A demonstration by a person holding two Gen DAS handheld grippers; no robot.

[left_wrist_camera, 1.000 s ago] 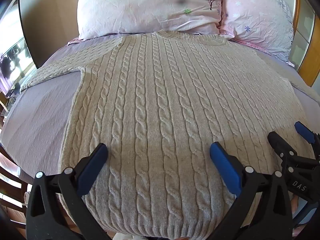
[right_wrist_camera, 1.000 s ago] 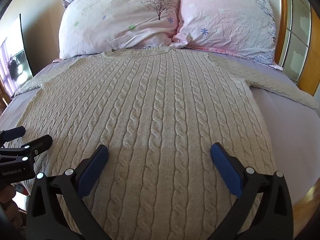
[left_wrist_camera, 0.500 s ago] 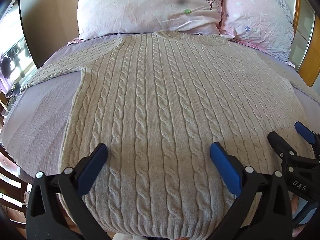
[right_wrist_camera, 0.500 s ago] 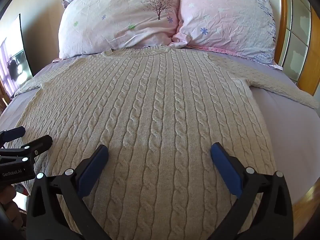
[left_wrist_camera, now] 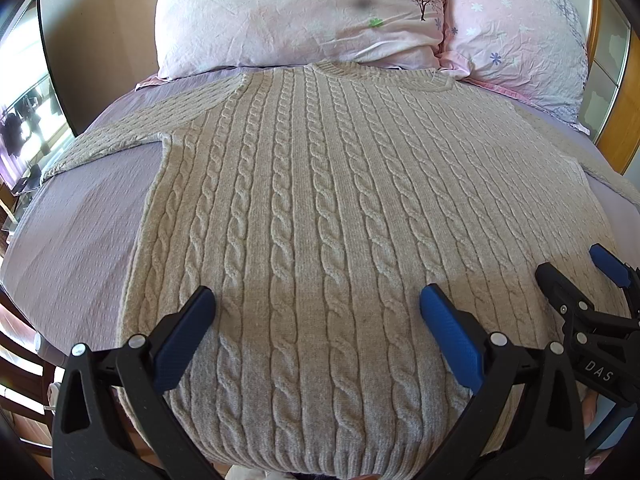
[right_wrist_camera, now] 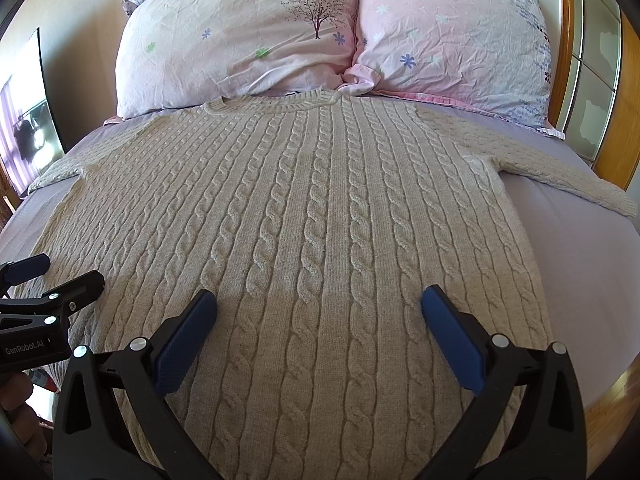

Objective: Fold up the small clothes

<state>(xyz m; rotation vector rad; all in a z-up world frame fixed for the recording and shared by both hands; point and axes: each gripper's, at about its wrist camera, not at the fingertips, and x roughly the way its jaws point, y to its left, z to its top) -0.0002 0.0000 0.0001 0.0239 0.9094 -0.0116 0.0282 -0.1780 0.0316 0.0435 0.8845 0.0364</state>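
A beige cable-knit sweater (left_wrist_camera: 320, 208) lies flat and spread out on the bed, collar toward the pillows, sleeves out to both sides. It also shows in the right wrist view (right_wrist_camera: 320, 220). My left gripper (left_wrist_camera: 316, 312) is open and empty, hovering above the sweater's lower left part near the hem. My right gripper (right_wrist_camera: 319, 312) is open and empty above the lower right part. Each gripper shows at the edge of the other's view: the right gripper (left_wrist_camera: 576, 276) and the left gripper (right_wrist_camera: 60, 272).
Two pink floral pillows (right_wrist_camera: 248, 40) (right_wrist_camera: 452, 36) lie at the head of the bed. The lilac sheet (left_wrist_camera: 76, 232) shows beside the sweater. A wooden headboard frame (right_wrist_camera: 568, 40) stands at the right. A dark screen (left_wrist_camera: 24, 120) leans at the left wall.
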